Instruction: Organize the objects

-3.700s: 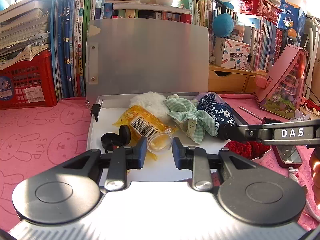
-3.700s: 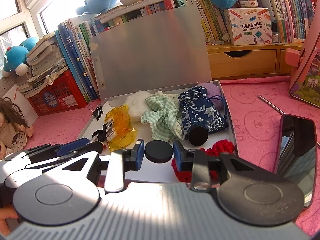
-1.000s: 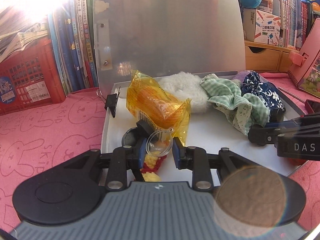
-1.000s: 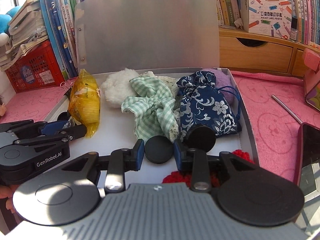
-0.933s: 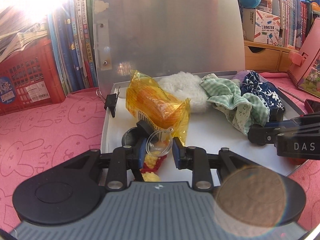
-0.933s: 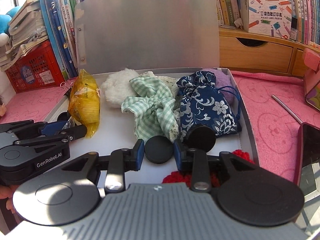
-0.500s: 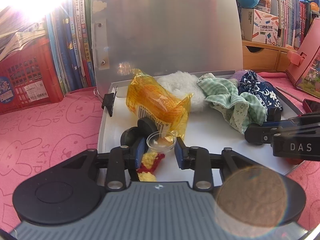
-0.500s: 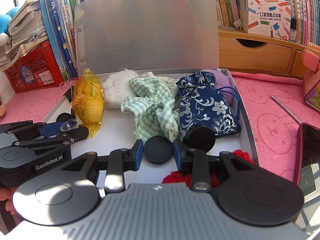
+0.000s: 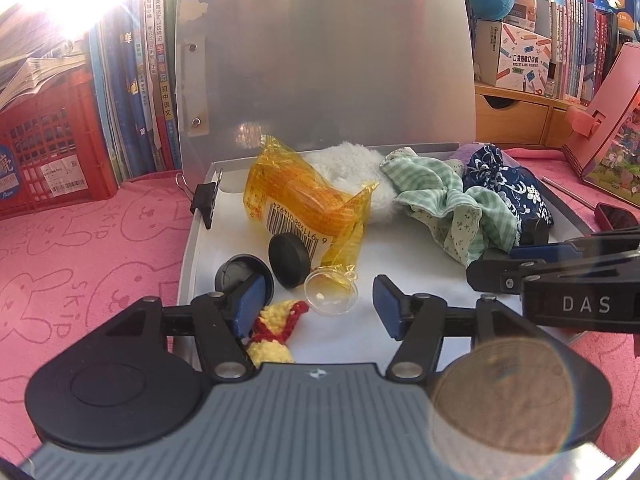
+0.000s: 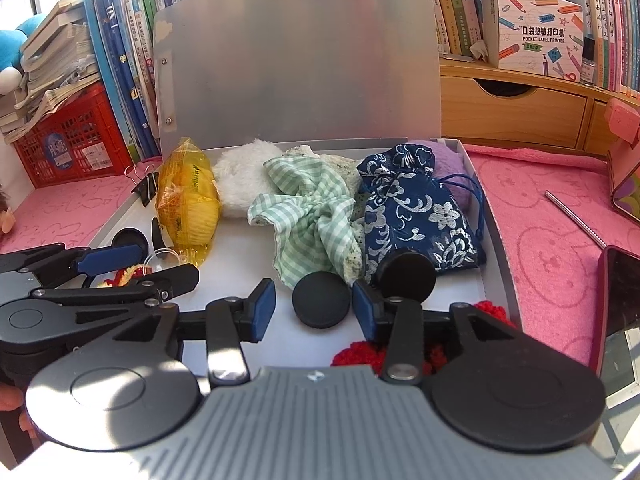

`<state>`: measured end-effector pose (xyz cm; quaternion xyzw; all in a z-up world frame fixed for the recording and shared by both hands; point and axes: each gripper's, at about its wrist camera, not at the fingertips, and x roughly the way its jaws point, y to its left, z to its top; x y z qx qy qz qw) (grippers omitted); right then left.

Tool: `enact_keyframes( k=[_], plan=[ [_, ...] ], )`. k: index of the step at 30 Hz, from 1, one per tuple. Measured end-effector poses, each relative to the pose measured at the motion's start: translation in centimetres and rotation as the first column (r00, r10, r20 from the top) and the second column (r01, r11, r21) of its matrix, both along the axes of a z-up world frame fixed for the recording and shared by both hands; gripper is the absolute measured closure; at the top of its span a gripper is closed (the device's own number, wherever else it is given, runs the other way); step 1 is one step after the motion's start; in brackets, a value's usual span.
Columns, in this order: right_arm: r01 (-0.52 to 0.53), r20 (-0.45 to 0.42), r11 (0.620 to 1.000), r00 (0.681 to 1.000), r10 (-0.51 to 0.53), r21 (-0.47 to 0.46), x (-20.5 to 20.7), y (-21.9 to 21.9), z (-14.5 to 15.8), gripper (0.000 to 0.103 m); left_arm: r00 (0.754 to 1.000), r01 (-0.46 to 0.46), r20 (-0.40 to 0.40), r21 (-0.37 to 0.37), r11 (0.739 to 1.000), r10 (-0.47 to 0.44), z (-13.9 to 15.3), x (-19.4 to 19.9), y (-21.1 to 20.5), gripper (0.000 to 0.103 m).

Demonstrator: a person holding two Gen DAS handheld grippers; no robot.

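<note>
Box edges: the box (image 10: 490, 216) lies open on the pink mat (image 9: 80, 248), its lid (image 10: 296, 60) standing upright at the back; a binder clip (image 9: 205, 200) grips the left wall.
Open room: bare white floor shows in the middle of the box, in front of the yellow bag (image 9: 304, 200) and the checked cloth (image 10: 316, 220).
Left gripper (image 9: 316, 300): spread wide, holding nothing; a clear cup (image 9: 330, 292) lies between the fingers, touching neither.
Near the left fingers: a black cap (image 9: 240, 274) behind the left finger, a black disc (image 9: 288, 256) leaning on the yellow bag, a yellow-red knit (image 9: 276, 328) under the left finger.
Right gripper (image 10: 314, 306): spread, holding nothing; a black puck (image 10: 322, 305) lies between the fingers, and whether the right finger touches it cannot be told.
In the way: a second puck (image 10: 406, 276) stands just behind the right finger against the blue pouch (image 10: 412, 208); red knit (image 10: 360, 354) lies under the gripper.
Back row, left to right: yellow bag, white fluff (image 10: 244, 184), checked cloth, blue pouch, purple pad (image 10: 448, 168).
Outside the box: red crate (image 9: 44, 152) and books (image 9: 136, 80) at left; phone (image 10: 620, 312) and metal rod (image 10: 576, 218) on the mat at right.
</note>
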<state>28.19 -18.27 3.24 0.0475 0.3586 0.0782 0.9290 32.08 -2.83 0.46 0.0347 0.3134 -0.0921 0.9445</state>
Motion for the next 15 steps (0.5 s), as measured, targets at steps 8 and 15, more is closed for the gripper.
enact_keyframes(
  k=[8, 15],
  plan=[
    [-0.001, 0.013, 1.0, 1.0, 0.001, 0.013, -0.35, 0.16, 0.16, 0.035, 1.0, -0.019, -0.004, -0.004, 1.0, 0.019, 0.19, -0.26, 0.17, 0.028],
    [0.005, 0.025, 0.999, 1.0, -0.006, 0.031, -0.76, 0.09, 0.53, 0.029, 0.999, -0.038, -0.005, -0.029, 0.999, 0.038, 0.51, -0.41, 0.63, 0.027]
  ],
)
